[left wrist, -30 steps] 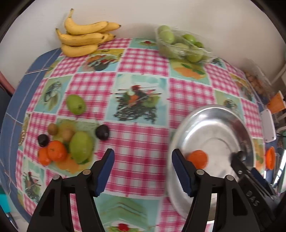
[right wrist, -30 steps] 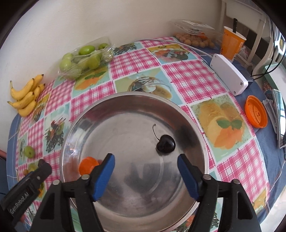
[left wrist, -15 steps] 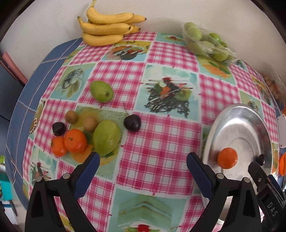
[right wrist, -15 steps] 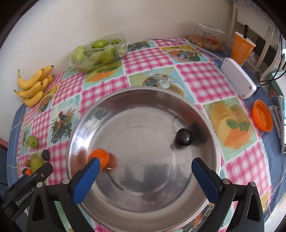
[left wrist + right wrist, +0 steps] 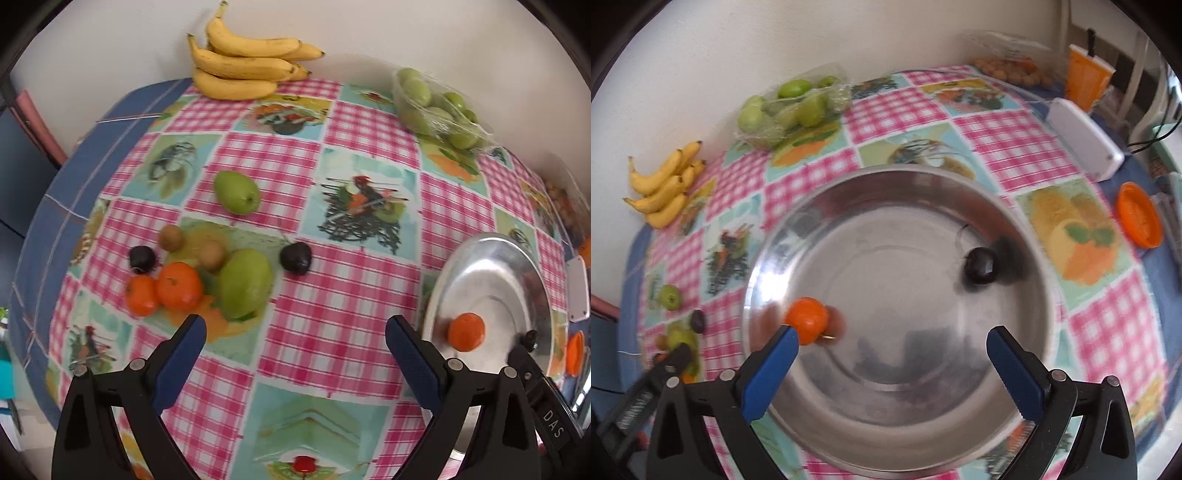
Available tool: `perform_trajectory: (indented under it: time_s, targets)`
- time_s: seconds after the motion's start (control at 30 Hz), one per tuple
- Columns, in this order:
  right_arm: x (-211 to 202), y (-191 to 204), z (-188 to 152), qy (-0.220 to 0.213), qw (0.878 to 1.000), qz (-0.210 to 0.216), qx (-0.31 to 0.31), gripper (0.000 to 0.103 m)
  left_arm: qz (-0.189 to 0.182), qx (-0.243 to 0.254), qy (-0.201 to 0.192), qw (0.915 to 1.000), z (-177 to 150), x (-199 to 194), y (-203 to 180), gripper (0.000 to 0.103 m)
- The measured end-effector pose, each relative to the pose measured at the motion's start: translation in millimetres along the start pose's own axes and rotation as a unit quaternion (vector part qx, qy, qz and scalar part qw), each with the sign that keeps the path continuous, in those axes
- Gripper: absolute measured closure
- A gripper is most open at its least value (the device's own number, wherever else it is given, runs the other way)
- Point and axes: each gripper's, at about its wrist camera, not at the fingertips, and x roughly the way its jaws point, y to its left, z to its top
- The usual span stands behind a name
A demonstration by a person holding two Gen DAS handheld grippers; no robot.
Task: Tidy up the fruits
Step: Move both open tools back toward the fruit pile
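- Fruits awaiting sorting lie ahead and to the left of the left gripper [image 5: 293, 341], whose blue-padded jaws stand wide apart with nothing between them, poised above the checked tablecloth [image 5: 332, 302].
- Nearest its left finger is the large green mango [image 5: 244, 282], long axis running roughly away from the camera and leaning slightly right; a straight reach forward-left would meet its near end.
- Just beside the mango on its left sit two tangerines [image 5: 166, 290] touching one another, with two small brown fruits [image 5: 192, 245] and a dark plum [image 5: 142, 257] behind them.
- A second dark plum [image 5: 295, 257] lies apart, almost straight ahead of the gap between the jaws; in my judgement it is the easiest next pick.
- Farther off is a green pear-shaped fruit [image 5: 236, 192]; against the wall are the bananas [image 5: 247, 66] and a wrapped tray of green fruit [image 5: 439, 109].
- Right gripper [image 5: 890, 347] is likewise wide open and empty, held over the steel bowl [image 5: 1049, 295].
- Inside the bowl, an orange tangerine [image 5: 807, 320] rests just past the right gripper's left fingertip, and a dark stemmed fruit [image 5: 980, 265] sits ahead toward the right wall.
- Judged by distance, the left hand is the nearer to the loose cluster; the right hand is over the bowl, well apart from it.
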Motion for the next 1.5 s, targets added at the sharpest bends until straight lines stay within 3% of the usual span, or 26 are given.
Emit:
perform_trajectory:
  time_s: [0.1,0.27,0.47,0.9,1.17,1.5]
  targets:
    - [-4,-3,1,-0.01,1.0,-0.02,-0.004,0.0,-0.003,-0.002,-0.005,1.0,1,-3,2,0.005]
    - [-7,-4,3,-0.006,1.0,-0.008,0.006,0.0,0.014,0.007,0.005,0.9999,2,-1,1,0.005]
    - [-4,5,2,0.008,1.0,-0.008,0.0,0.0,-0.007,0.006,0.038,0.9992,4,4,6,0.005]
    - [0,31,-4,0.035,0.999,0.017,-0.026,0.0,-0.009,-0.037,0.065,0.9972,17,14,61,0.005]
    - [-9,70,-12,0.033,0.996,0.036,-0.073,0.0,0.004,-0.072,0.057,0.9958,25,15,109,0.005]
    - [-15,132,-30,0.024,0.986,0.074,-0.15,0.0,-0.006,-0.145,0.081,0.9862,21,34,163,0.005]
